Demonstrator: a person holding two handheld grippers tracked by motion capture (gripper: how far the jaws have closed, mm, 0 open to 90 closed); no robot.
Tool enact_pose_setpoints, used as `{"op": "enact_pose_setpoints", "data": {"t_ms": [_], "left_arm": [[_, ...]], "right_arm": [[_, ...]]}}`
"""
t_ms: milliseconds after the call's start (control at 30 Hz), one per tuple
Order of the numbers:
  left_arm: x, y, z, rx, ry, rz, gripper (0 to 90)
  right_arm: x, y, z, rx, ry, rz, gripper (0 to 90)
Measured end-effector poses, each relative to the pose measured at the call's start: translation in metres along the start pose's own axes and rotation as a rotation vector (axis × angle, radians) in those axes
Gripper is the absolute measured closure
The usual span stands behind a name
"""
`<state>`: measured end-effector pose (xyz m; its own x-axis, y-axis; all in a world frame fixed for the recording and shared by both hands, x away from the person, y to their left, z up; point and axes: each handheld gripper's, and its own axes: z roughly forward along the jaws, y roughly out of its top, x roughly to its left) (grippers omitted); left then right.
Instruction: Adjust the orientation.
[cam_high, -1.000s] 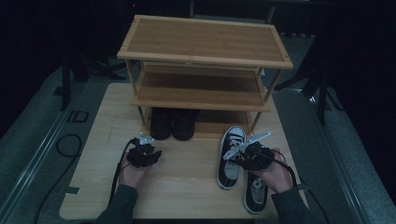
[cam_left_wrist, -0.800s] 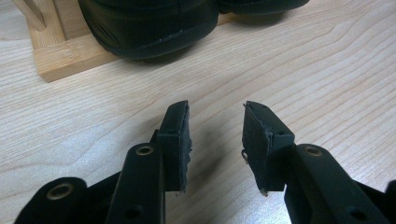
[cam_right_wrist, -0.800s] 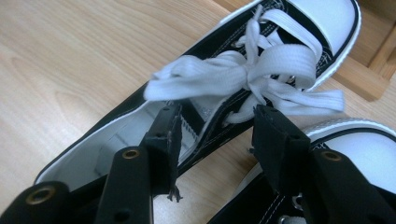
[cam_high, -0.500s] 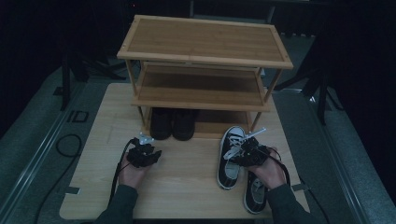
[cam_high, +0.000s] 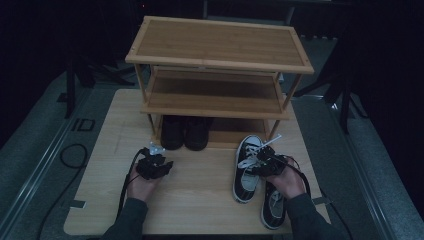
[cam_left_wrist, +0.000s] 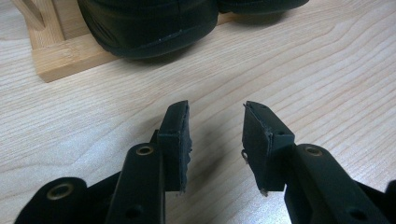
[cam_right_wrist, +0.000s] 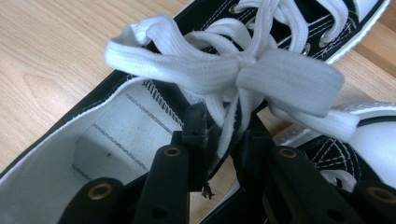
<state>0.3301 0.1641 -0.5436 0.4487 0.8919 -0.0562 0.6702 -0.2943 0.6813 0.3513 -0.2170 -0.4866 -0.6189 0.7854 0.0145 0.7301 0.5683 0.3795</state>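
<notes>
Sneaker (cam_high: 248, 167) lies on the bench (cam_high: 200, 200) right of the rack (cam_high: 220, 65), beside its twin (cam_high: 274, 210). My left gripper (cam_left_wrist: 215, 135) rests ahead of the black shoes (cam_high: 184, 132), fingers apart, empty. My right gripper (cam_right_wrist: 223, 135) has just been closing, fingers pinching the sneaker's side wall under the laces (cam_right_wrist: 224, 65).

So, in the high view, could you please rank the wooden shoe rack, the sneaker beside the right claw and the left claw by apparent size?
1. Wooden shoe rack, by far the largest.
2. Sneaker, middle.
3. Left claw, smallest.
</notes>
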Motion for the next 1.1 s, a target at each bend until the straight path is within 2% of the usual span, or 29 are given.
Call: {"op": "enact_pose_setpoints", "data": {"t_ms": [200,367,467,633,733,933,1100], "left_arm": [[-0.001,0.0,0.001,0.003,0.0,0.0,61.3],[0.0,0.0,0.001,0.0,0.0,-0.002,61.3],[0.0,0.0,0.0,-0.001,0.0,-0.001,61.3],[0.001,0.0,-0.001,0.0,0.001,-0.003,61.3],[0.001,0.0,-0.001,0.0,0.001,-0.002,61.3],[0.001,0.0,-0.001,-0.004,0.002,-0.008,61.3],[0.001,0.0,-0.001,-0.002,0.002,-0.005,61.2]], "right_arm": [[0.001,0.0,-0.001,-0.005,-0.011,-0.016,80.7],[0.003,0.003,-0.004,-0.031,-0.014,-0.02,85.9],[0.006,0.008,-0.003,-0.04,-0.003,-0.048,86.1],[0.009,0.013,-0.008,-0.057,0.011,-0.042,86.2],[0.009,0.016,-0.01,-0.06,0.005,-0.059,86.3],[0.012,0.021,-0.015,-0.077,0.032,-0.066,86.5],[0.016,0.025,-0.022,-0.096,0.034,-0.082,86.5]]}}
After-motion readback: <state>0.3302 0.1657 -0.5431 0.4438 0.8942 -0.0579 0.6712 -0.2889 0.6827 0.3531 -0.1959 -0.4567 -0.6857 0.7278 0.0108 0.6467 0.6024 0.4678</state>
